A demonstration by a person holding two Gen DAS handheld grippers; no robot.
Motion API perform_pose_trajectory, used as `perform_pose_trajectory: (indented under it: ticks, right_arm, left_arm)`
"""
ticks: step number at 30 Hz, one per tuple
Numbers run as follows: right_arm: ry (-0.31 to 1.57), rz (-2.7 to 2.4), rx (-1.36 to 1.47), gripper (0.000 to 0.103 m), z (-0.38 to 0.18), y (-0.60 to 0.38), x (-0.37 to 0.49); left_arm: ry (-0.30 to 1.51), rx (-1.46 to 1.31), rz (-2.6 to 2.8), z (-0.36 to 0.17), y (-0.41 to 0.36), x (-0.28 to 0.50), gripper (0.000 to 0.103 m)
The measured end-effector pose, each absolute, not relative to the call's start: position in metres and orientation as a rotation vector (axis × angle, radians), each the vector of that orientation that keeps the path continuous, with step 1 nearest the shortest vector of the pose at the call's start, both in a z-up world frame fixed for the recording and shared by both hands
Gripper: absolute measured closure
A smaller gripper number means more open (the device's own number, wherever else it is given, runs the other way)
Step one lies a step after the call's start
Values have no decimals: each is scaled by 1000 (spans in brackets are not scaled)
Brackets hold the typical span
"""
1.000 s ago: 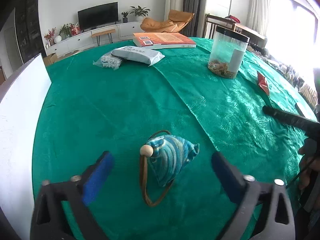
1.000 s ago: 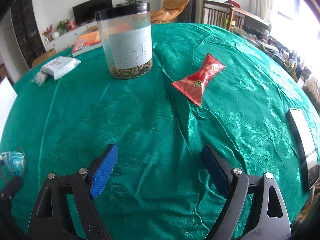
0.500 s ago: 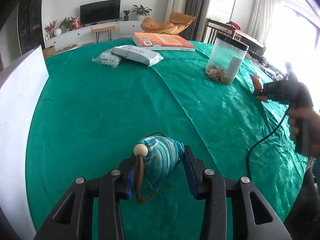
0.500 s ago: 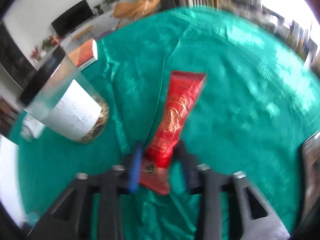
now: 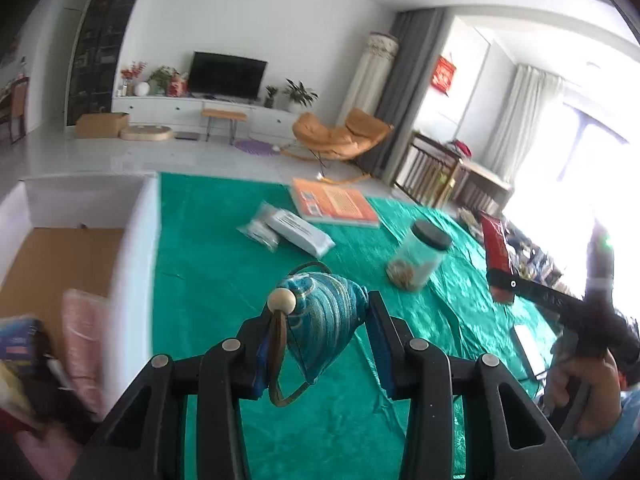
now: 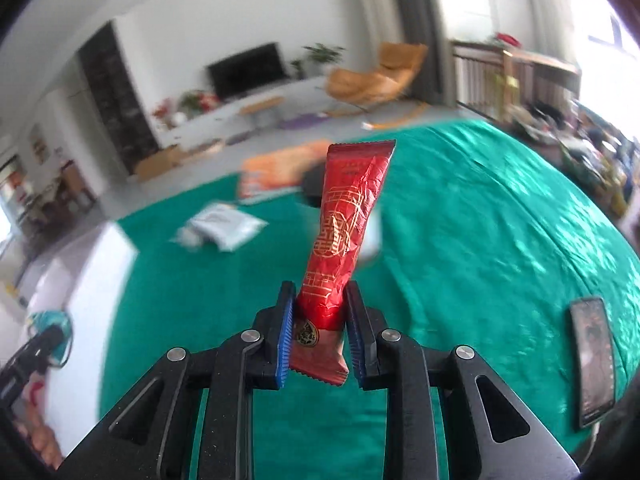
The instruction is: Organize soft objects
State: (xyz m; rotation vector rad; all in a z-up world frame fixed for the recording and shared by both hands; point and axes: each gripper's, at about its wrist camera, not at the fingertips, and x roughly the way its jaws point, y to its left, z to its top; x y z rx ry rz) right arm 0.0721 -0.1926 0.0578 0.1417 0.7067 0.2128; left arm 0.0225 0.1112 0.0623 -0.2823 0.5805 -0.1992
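The left gripper (image 5: 320, 320) pinches a blue pouch (image 5: 324, 316) between its blue pads, off the table (image 5: 224, 264). The pouch is striped in teal and gold; a wooden bead (image 5: 281, 301) sits at its near-left side and a brown cord (image 5: 280, 364) loops down below the fingers. The green-clothed table lies below it.

The right gripper (image 6: 318, 332) is clamped on a red packet (image 6: 340, 240) near its lower end. The packet stands up and leans a little right, its serrated top edge high over the cloth and its bottom edge poking out under the pads. In the left wrist view the same packet (image 5: 498, 256) shows at the right, held up over the table's right side, with a hand (image 5: 580, 388) on the handle below it.

Along the table's left edge stands a white box (image 5: 136, 264) with a cardboard floor. A pink soft thing (image 5: 82, 328) and a dark patterned one (image 5: 20, 340) lie at its near end, both blurred.

Toward the far edge lie an orange book (image 5: 336, 204), a grey mailer (image 5: 300, 232) and a small clear bag (image 5: 258, 232) touching the mailer's left side. A jar (image 5: 418, 256) with a black lid stands right of them, brown bits at its bottom. A phone (image 6: 592, 360) lies near the right edge.
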Motion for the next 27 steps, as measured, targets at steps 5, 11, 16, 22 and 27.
perform_pose_trajectory:
  ticks: [5, 11, 16, 22, 27]
  right_arm:
    - [657, 512, 130, 78, 101, -79, 38]
    - [706, 895, 112, 77, 111, 64, 0]
    - [865, 1053, 143, 30, 68, 123, -5]
    - [796, 779, 95, 30, 34, 54, 18]
    - [749, 381, -70, 30, -17, -26, 48]
  left_arm:
    - [543, -240, 8, 85, 192, -20, 62]
    - [637, -221, 291, 59, 278, -56, 39]
    - [686, -294, 428, 27, 308, -66, 0]
    - [633, -275, 412, 31, 286, -53, 0]
    - [589, -255, 292, 47, 237, -34, 0]
